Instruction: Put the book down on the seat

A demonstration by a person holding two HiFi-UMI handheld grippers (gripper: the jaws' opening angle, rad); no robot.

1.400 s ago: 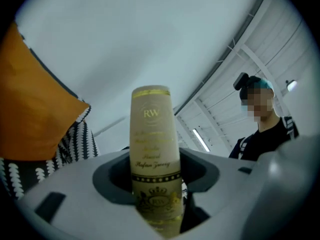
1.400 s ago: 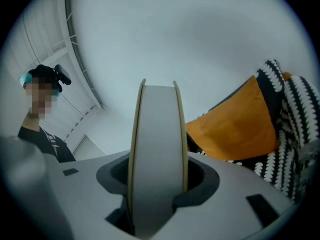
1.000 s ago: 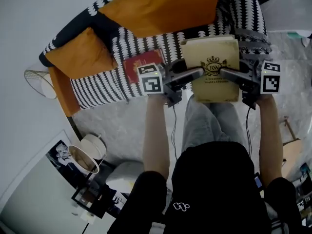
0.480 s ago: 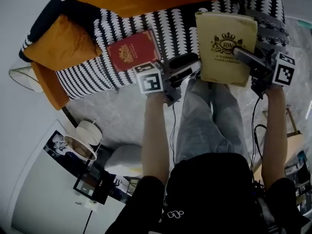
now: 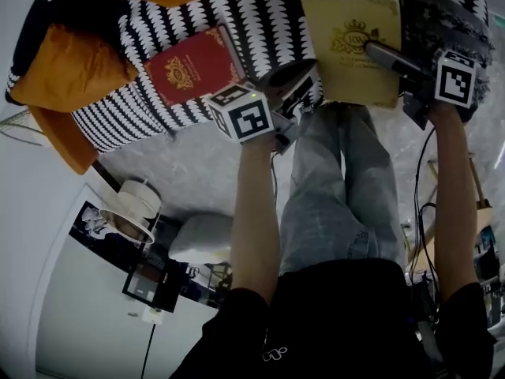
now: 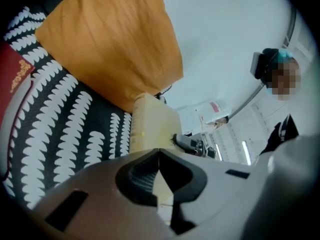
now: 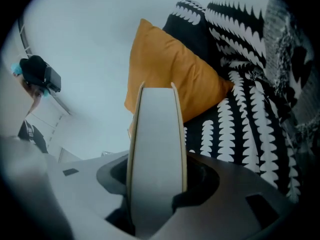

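Observation:
The yellow book (image 5: 351,42) with a gold crest is flat over the black-and-white patterned sofa seat (image 5: 260,22); whether it touches the seat I cannot tell. My right gripper (image 5: 371,50) is shut on its right edge, and the book's page edge (image 7: 156,134) fills the gap between the jaws in the right gripper view. My left gripper (image 5: 308,72) sits just left of the book, off it. Its jaws have just been closing and now meet with nothing between them (image 6: 159,151). Past them the book's corner (image 6: 150,121) shows.
A red book (image 5: 193,68) lies on the seat left of the yellow one. Orange cushions (image 5: 71,69) lean on the sofa's back and left arm. My legs (image 5: 339,188) stand against the sofa front. A white lamp (image 5: 130,212) is on the floor at left. A person (image 6: 280,79) stands nearby.
The left gripper let go of the yellow book's left edge, drew back and shut. The right gripper carried the book down and forward over the seat.

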